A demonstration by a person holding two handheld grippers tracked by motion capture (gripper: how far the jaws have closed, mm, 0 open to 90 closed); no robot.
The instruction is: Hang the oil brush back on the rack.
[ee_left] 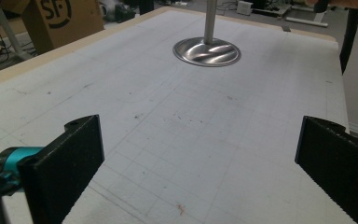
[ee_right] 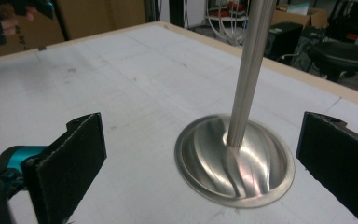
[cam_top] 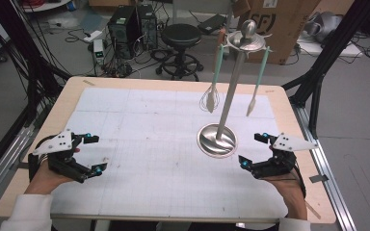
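Note:
A steel utensil stand (cam_top: 231, 91) rises from a round base (cam_top: 216, 140) right of the table's middle; the base also appears in the left gripper view (ee_left: 207, 50) and close up in the right gripper view (ee_right: 235, 161). From its top disc hang a whisk (cam_top: 211, 98) with a pale green handle and a pale green spatula (cam_top: 255, 94). My left gripper (cam_top: 95, 153) rests open near the table's left edge, nothing between its jaws (ee_left: 200, 172). My right gripper (cam_top: 252, 150) is open just right of the base, its jaws (ee_right: 200, 172) standing either side of it.
A white gridded mat (cam_top: 164, 144) covers the wooden table (cam_top: 67, 96). Beyond the far edge are a black stool (cam_top: 180, 36), computer towers (cam_top: 125, 24) and a cardboard box (cam_top: 279, 21). A black frame post (cam_top: 318, 77) stands at the right.

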